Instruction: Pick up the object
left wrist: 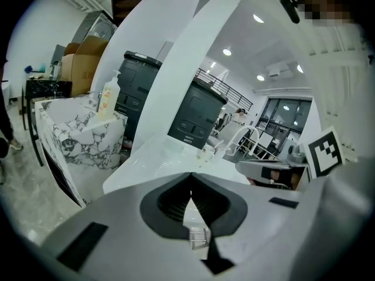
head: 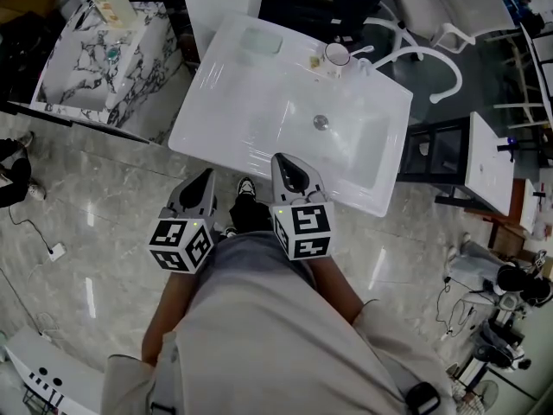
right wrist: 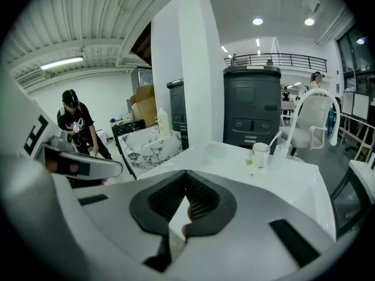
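Head view: left tongs (head: 206, 176) and right tongs (head: 283, 159) sit side by side low in frame, both pointing at a white worktop (head: 233, 119) with a sink moulded in and a drain (head: 320, 122) mid-basin. Both tongs are closed, tips meeting, nothing in either; each gripper view shows the same. The right tongs tip overlaps the near edge of the worktop in this view. The left tongs are just short of it, over the floor.

The task names no thing. Best guess is the white cup (head: 336, 54), upright at the far edge of the worktop, well apart from both tongs. A thin white stick (right wrist: 273, 140) leans out of it in the right gripper view; toothbrush or straw, cannot tell. A clear shallow tray (head: 260, 41) sits left of the cup, apart from it. A marble basin (head: 86, 67) with a bottle (head: 111, 3) stands off to the left.

Handling, as a judgement: the cup looks ceramic, so stiff, smooth, a bit slippery, breakable if dropped, not heavy. No handle is clearly visible. Best hold is one jaw inside and one outside the rim wall, on the side away from the stick, or across the body if the tongs open wide enough. The tongs must open first. Keep the cup upright so the stick stays in.
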Action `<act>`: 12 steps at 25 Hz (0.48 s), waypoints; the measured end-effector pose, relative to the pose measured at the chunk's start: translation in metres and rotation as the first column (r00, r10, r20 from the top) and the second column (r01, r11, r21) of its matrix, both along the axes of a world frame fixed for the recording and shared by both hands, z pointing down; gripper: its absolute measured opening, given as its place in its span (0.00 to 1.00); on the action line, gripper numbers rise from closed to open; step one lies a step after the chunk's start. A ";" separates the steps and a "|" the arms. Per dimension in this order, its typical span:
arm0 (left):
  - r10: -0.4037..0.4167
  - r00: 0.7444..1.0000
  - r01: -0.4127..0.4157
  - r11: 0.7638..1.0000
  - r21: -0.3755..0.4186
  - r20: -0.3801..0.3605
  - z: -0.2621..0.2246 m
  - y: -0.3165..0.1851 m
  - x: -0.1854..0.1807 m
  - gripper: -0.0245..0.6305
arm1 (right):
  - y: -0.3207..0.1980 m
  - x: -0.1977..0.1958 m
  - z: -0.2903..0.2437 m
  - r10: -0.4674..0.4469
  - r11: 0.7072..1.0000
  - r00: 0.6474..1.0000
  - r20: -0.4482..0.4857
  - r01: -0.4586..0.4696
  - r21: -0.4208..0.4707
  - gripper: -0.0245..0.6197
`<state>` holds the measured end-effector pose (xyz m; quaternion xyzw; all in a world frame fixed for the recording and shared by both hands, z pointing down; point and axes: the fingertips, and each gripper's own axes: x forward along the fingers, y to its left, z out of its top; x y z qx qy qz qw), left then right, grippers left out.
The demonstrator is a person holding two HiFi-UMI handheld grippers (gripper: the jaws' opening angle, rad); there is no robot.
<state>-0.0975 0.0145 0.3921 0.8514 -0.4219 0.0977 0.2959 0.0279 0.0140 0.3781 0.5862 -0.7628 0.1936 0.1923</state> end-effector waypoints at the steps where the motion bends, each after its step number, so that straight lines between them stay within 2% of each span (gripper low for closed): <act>1: -0.001 1.000 0.001 1.000 0.000 0.000 0.000 -0.004 0.001 0.04 | -0.004 0.001 -0.001 -0.001 1.000 1.000 0.003 0.001 0.002 0.05; 12: -0.022 1.000 0.021 0.999 0.025 0.006 -0.007 -0.038 0.017 0.04 | -0.038 0.019 -0.006 -0.018 0.999 1.000 0.018 0.017 0.028 0.05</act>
